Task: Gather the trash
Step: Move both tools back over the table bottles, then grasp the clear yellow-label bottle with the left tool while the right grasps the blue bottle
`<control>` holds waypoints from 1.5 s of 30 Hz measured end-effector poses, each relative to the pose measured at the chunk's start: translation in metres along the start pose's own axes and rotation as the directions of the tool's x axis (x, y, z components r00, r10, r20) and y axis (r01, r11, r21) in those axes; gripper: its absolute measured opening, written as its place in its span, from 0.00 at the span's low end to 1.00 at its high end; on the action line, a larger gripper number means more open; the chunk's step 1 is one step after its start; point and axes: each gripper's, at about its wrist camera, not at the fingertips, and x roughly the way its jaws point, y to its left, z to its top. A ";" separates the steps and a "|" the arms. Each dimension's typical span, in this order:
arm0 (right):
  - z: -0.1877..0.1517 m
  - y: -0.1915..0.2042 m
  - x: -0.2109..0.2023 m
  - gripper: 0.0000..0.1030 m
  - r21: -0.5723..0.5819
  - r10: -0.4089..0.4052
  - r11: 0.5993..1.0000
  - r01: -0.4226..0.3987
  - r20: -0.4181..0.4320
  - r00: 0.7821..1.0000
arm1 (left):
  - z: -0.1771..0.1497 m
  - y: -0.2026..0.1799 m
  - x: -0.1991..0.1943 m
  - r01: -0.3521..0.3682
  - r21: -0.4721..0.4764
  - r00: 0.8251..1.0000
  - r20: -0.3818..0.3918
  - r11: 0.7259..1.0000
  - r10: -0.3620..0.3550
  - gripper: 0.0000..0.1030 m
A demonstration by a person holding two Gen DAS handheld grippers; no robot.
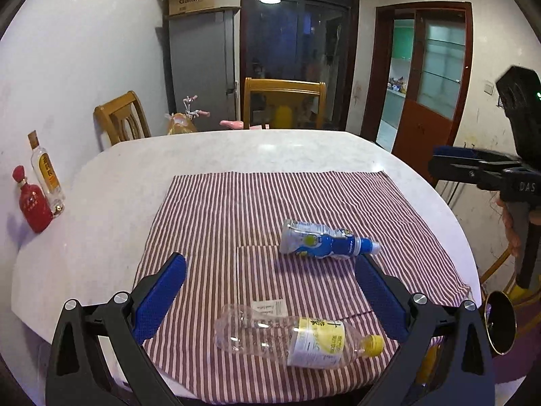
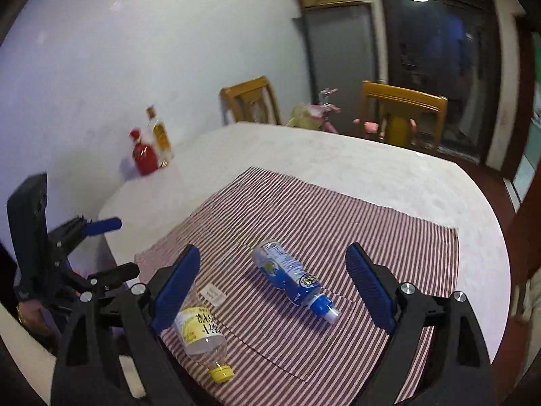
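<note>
**Two empty bottles on the cloth, both hand-held grippers spread and waiting**

I have two pieces of trash in front of me, both lying on their sides on the striped cloth (image 1: 270, 209) that covers the near half of the surface (image 1: 101, 203). The clear bottle (image 1: 297, 338) with the yellow cap sits close to the near edge of the surface, cap pointing right. The blue-labelled bottle (image 1: 324, 240) lies further in, toward the middle of the cloth, crumpled at its base, cap also to the right. They are apart from each other, which I judge leaves room to take one with each tool without knocking the other.

My left hand-held gripper (image 1: 270, 297) hovers low over the near edge, fingers spread wide, the clear bottle lying between and just beyond the blue pads (image 1: 159, 297). It touches nothing. My right hand-held gripper (image 2: 277, 291) is likewise spread, tilted down toward the cloth from the right side, with the blue-labelled bottle framed between its fingers and not gripped.

Two upright bottles, one red (image 1: 32, 203) and one clear with a yellow label (image 1: 47, 176), stand by the wall at the left edge; I take them as not trash. I see no bin in either view.
</note>
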 end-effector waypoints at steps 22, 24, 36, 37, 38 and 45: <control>-0.041 0.004 0.235 0.57 -0.359 -0.081 0.919 -0.165 -0.580 0.811 | -0.068 -0.002 0.055 -0.064 -0.210 0.924 -0.383 0.976 -0.021 0.94; -0.041 0.001 0.238 0.56 -0.322 -0.065 0.933 -0.160 -0.588 0.806 | -0.071 -0.006 0.065 -0.075 -0.213 0.909 -0.417 0.974 -0.021 0.94; -0.047 -0.009 0.225 0.55 -0.275 -0.023 0.948 -0.162 -0.566 0.824 | -0.057 -0.003 0.136 -0.112 -0.351 0.865 -0.495 0.930 -0.083 0.95; -0.047 -0.012 0.222 0.55 -0.267 -0.016 0.950 -0.165 -0.567 0.824 | -0.054 -0.006 0.144 -0.112 -0.345 0.861 -0.503 0.932 -0.082 0.94; -0.046 -0.012 0.219 0.55 -0.261 -0.012 0.951 -0.166 -0.568 0.823 | -0.052 -0.009 0.151 -0.114 -0.334 0.855 -0.512 0.936 -0.079 0.94; -0.043 -0.030 0.207 0.55 -0.222 -0.005 0.963 -0.150 -0.574 0.819 | -0.048 -0.030 0.183 -0.107 -0.267 0.829 -0.556 0.958 -0.062 0.94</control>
